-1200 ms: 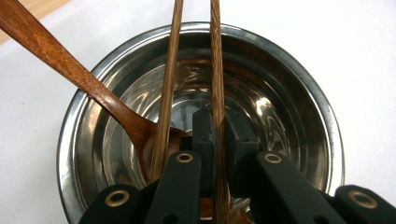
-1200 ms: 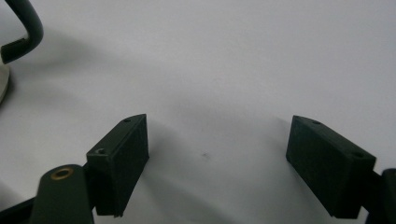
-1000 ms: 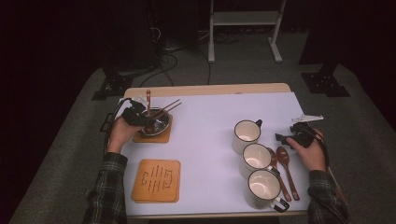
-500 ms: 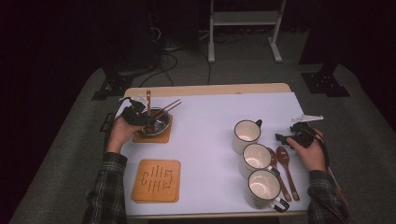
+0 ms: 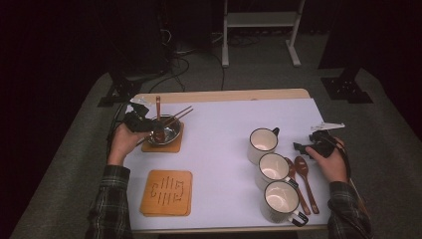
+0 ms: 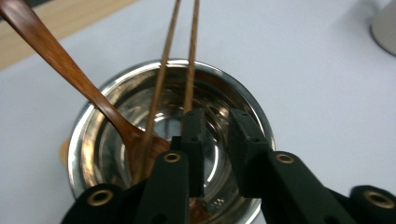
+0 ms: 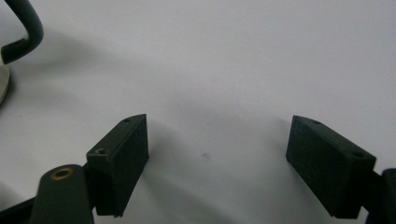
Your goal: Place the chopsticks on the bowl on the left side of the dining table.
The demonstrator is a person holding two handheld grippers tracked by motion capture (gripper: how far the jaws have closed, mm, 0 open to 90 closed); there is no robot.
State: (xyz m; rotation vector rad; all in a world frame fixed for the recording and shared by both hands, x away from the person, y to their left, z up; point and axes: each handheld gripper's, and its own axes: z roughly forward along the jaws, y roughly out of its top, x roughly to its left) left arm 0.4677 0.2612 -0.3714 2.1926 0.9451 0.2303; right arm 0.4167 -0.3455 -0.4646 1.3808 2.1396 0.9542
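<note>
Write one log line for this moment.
left gripper: over bowl, jaws slightly apart, nothing between | bowl: spoon, chopsticks inside | right gripper: open above table

bowl [image 6: 116, 121] – polished metal, mirror-glossy | spoon [image 6: 60, 65] – glossy dark wood, in bowl | chopsticks [image 6: 175, 42] – pale matt wood, across bowl | counter [image 6: 303, 60] – smooth matt white

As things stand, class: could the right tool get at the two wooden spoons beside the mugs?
Probably yes. The right tool is open and empty, just beyond the wooden spoons, which lie flat on bare table right of the mugs. Nothing sits between them.
</note>
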